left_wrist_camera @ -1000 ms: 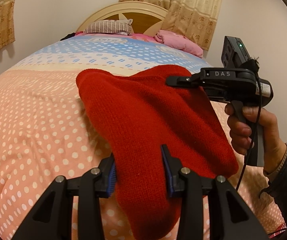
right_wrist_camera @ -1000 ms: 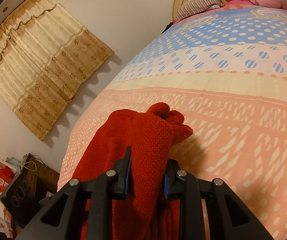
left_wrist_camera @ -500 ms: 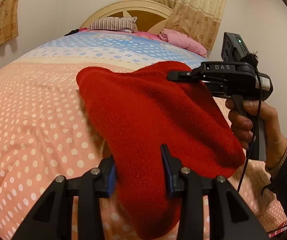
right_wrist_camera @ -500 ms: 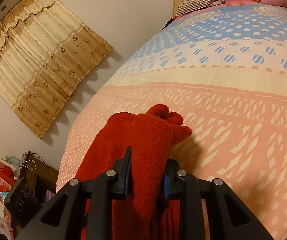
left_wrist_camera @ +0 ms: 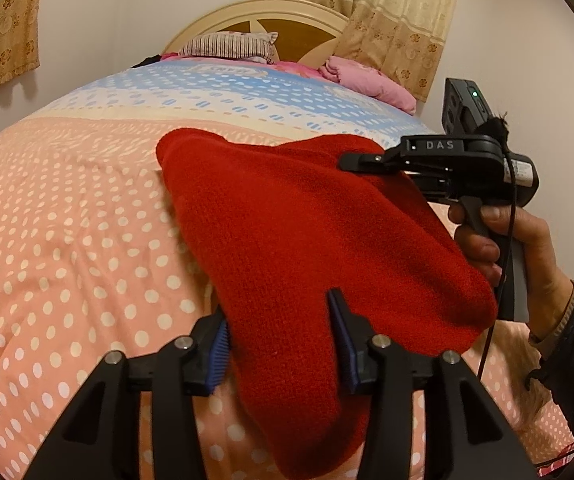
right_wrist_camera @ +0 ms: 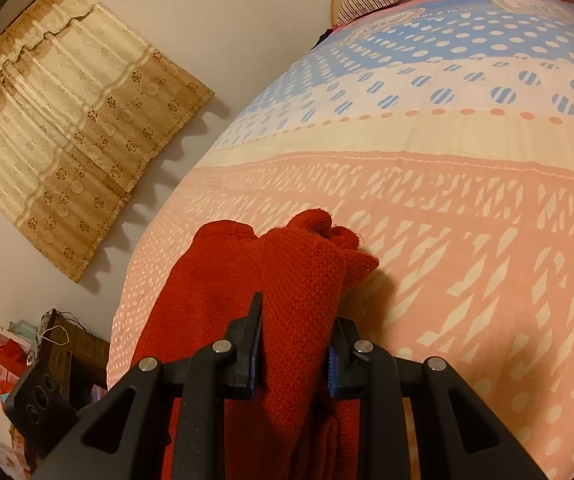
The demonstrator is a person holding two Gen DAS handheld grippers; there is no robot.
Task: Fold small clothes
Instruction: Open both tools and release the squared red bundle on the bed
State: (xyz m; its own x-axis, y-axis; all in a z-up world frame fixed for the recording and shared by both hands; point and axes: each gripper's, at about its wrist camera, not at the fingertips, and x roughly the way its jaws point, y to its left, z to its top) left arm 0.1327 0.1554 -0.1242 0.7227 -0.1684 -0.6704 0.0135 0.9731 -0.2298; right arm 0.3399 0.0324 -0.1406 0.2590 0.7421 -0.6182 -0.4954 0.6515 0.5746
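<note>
Gripping the red knit garment (right_wrist_camera: 299,280), the right hand-held gripper (right_wrist_camera: 293,356) is holding firm. The left hand-held gripper (left_wrist_camera: 281,344) is opening around it. Being released early, the fold risks sagging onto the bed (left_wrist_camera: 67,220).

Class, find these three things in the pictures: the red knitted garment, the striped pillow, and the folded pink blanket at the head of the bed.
Red knitted garment (left_wrist_camera: 307,232): left wrist view, middle of its draped panel.
Striped pillow (left_wrist_camera: 227,45): left wrist view, centre of its front face.
Folded pink blanket (left_wrist_camera: 371,82): left wrist view, top of the fold.
</note>
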